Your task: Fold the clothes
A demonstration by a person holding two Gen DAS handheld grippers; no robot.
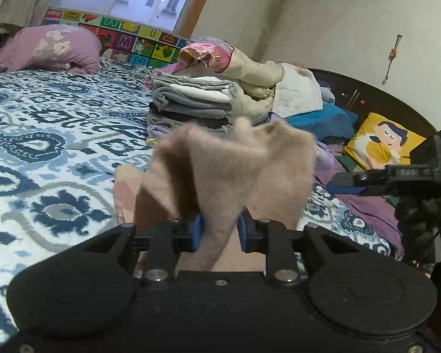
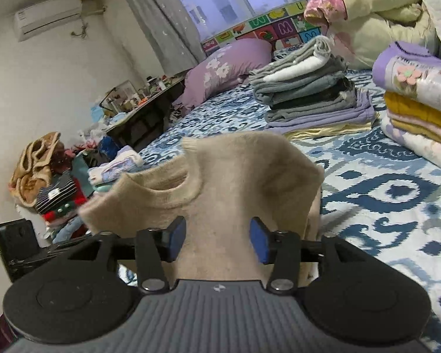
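A fuzzy beige sweater is held up above the blue patterned bed. My left gripper is shut on a bunched part of it; the cloth rises and fans out in front of the camera, blurred. In the right wrist view the same sweater shows its neck opening at upper left, and my right gripper has its blue pads closed on the cloth between them. The right gripper's body also shows at the right edge of the left wrist view.
A stack of folded grey clothes lies on the bed ahead. A second folded pile sits at the right. A purple pillow, a cream quilt, a yellow cushion and a cluttered floor pile surround them.
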